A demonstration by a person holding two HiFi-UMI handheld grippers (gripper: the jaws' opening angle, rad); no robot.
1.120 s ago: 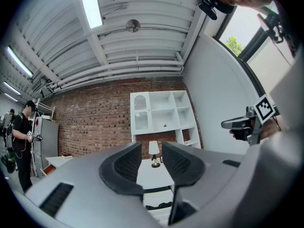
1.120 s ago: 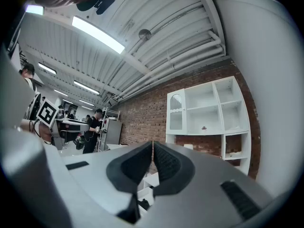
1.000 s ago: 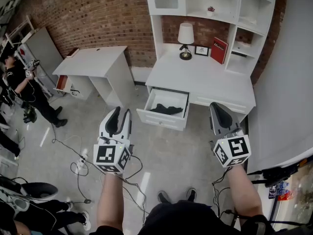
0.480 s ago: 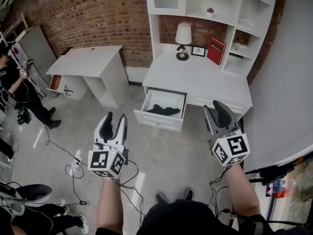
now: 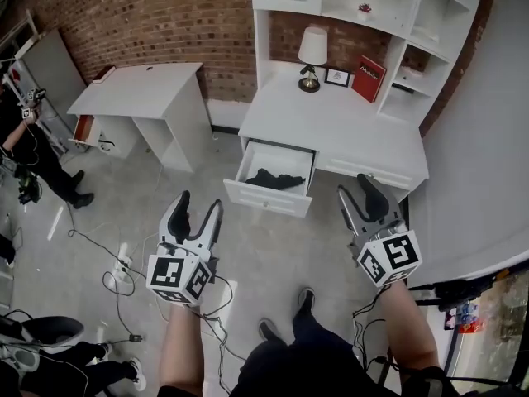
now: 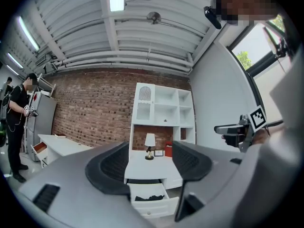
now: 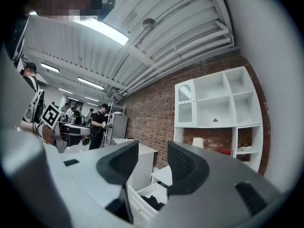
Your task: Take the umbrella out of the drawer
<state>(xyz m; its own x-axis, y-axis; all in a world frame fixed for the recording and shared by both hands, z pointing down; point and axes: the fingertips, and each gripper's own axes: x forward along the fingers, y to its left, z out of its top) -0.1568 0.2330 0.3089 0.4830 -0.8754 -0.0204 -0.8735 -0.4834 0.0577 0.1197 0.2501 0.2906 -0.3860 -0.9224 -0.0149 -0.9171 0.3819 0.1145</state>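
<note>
While you stand on the grey floor (image 5: 273, 255) facing the brick wall (image 5: 149, 15), the biggest thing ahead of you is the white shelf unit (image 5: 413, 15), which rises from the back of a white counter (image 5: 347, 131). A smaller white counter (image 5: 136, 93) stands to its left against the same wall, apart from it. A person in dark clothes (image 5: 33, 151) stands beyond that at the left edge of the head view. Loose cables (image 5: 111, 263) trail across the floor on your left side.

The drawer (image 5: 266, 198) under the left end of the main counter is pulled out towards you. The umbrella (image 5: 271, 179), a dark folded shape, lies inside it on the drawer's bottom, with neither tool touching it.

Your left tongs (image 5: 199, 203) are held level over the floor, short of the drawer and to its left. Their jaws have just been opening and now stand wide apart, holding nothing; only the distant drawer shows through the gap. Your right tongs (image 5: 355, 188) are level too, and in the head view they show against the counter's front, right of the drawer. Their jaws have also just been opening, stand partly apart, and hold nothing.

On the counter top, by the wall, a lamp (image 5: 312, 50) with a white shade stands beside a small picture frame (image 5: 336, 77). A red book (image 5: 369, 78) leans just right of the frame.
</note>
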